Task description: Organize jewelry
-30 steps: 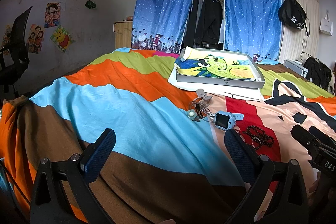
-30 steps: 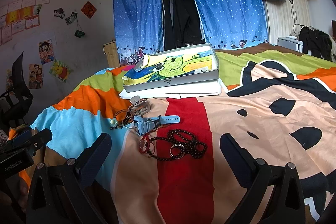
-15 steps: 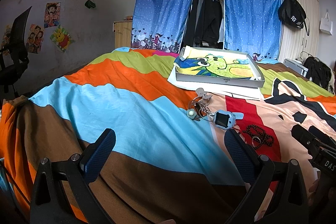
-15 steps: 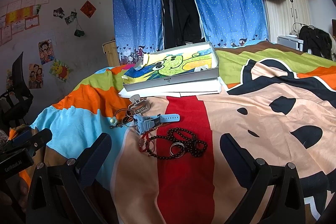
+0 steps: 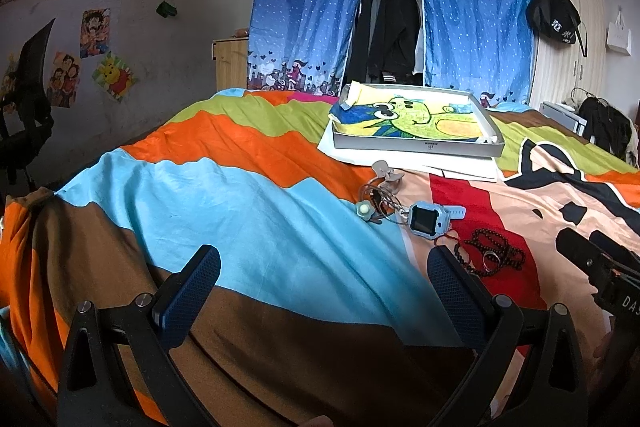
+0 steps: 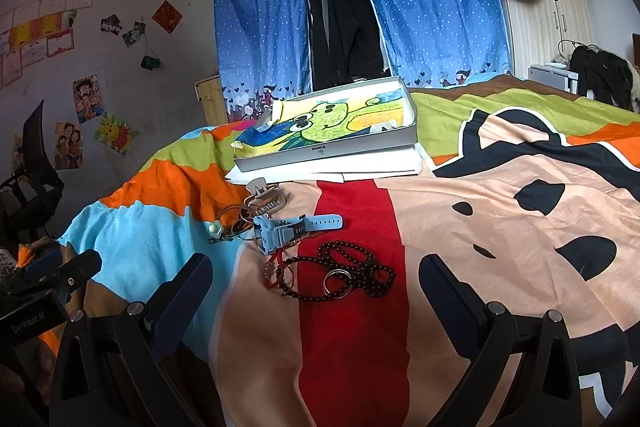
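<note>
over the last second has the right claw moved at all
Barely. In the right wrist view the dark bead necklace and the shallow box sit slightly lower in frame, so the open right claw tipped up a touch.

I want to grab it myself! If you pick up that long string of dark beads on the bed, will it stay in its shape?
Probably not. The dark bead string lies in loose loops on the bedspread, so it would likely dangle floppy. A metal ring rests on it and could snag or slide off. The round beads look smooth, so they might slip from the open right gripper.
</note>
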